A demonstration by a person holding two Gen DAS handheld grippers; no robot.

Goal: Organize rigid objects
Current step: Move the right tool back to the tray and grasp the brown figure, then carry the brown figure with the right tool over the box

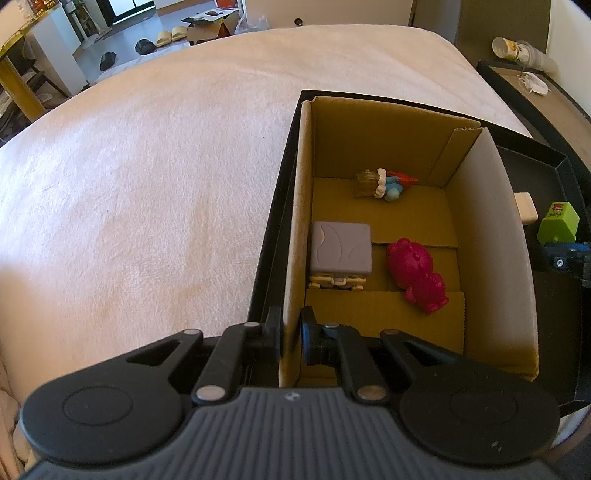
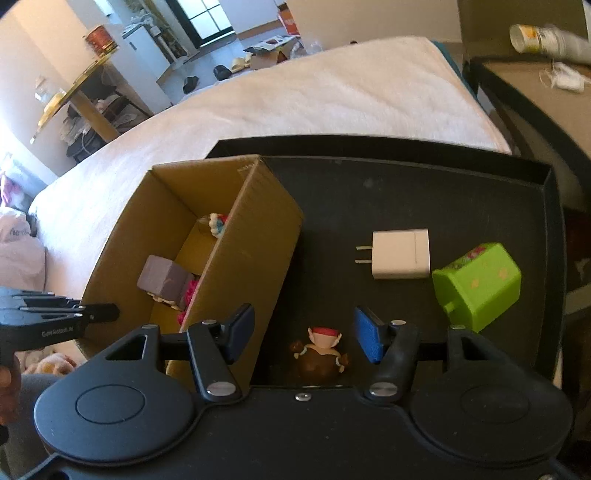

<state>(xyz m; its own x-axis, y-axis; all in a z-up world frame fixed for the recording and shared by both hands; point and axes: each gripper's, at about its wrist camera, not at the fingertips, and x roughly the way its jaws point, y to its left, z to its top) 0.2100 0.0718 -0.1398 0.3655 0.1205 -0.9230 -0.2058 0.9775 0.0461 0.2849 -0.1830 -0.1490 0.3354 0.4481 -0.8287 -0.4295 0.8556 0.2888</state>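
Note:
A cardboard box (image 1: 491, 236) stands in a black tray (image 2: 443, 192) on a bed. Inside the box lie a grey block toy (image 1: 340, 248), a pink bear figure (image 1: 415, 273) and a small blue and white figure (image 1: 384, 182). My left gripper (image 1: 290, 332) is shut on the box's near left wall. My right gripper (image 2: 303, 336) is open over the tray, its fingers either side of a small brown figure with a red cap (image 2: 320, 352). A white charger (image 2: 400, 254) and a green toy house (image 2: 478, 284) lie on the tray beyond it.
The bed's pale blanket (image 1: 147, 184) spreads to the left. A side table (image 2: 535, 96) with a cup (image 2: 532, 37) stands at the right. Shoes and an open carton (image 1: 212, 26) lie on the floor beyond the bed.

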